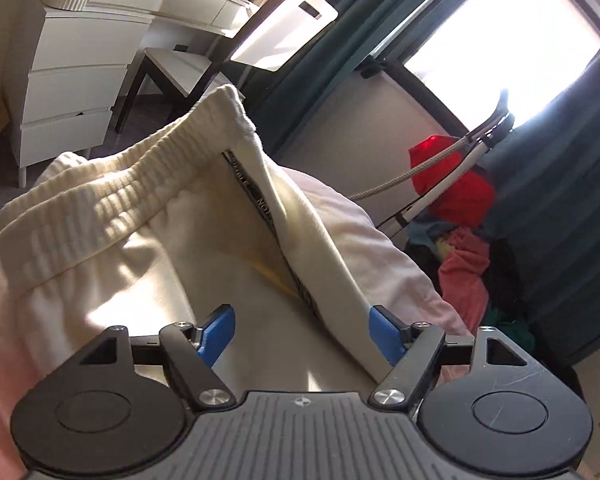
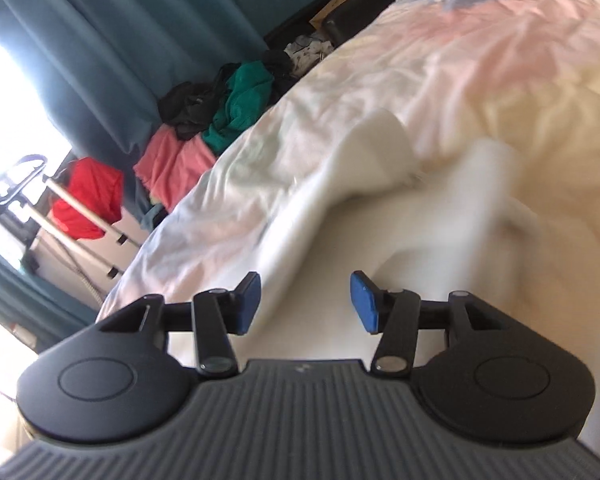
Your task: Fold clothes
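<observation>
The left gripper (image 1: 302,334) has its fingers spread, with a raised fold of the cream trousers (image 1: 140,220) rising between them and blocking forward passage. Ahead of the right gripper (image 2: 305,304), also spread, low cream cloth and open bed (image 2: 480,60) lie passable; clothes pile (image 2: 220,120) lines the bed's edge.

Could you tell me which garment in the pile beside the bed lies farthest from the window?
The teal-green garment: in the right wrist view, it lies past the black, pink and red ones.
</observation>
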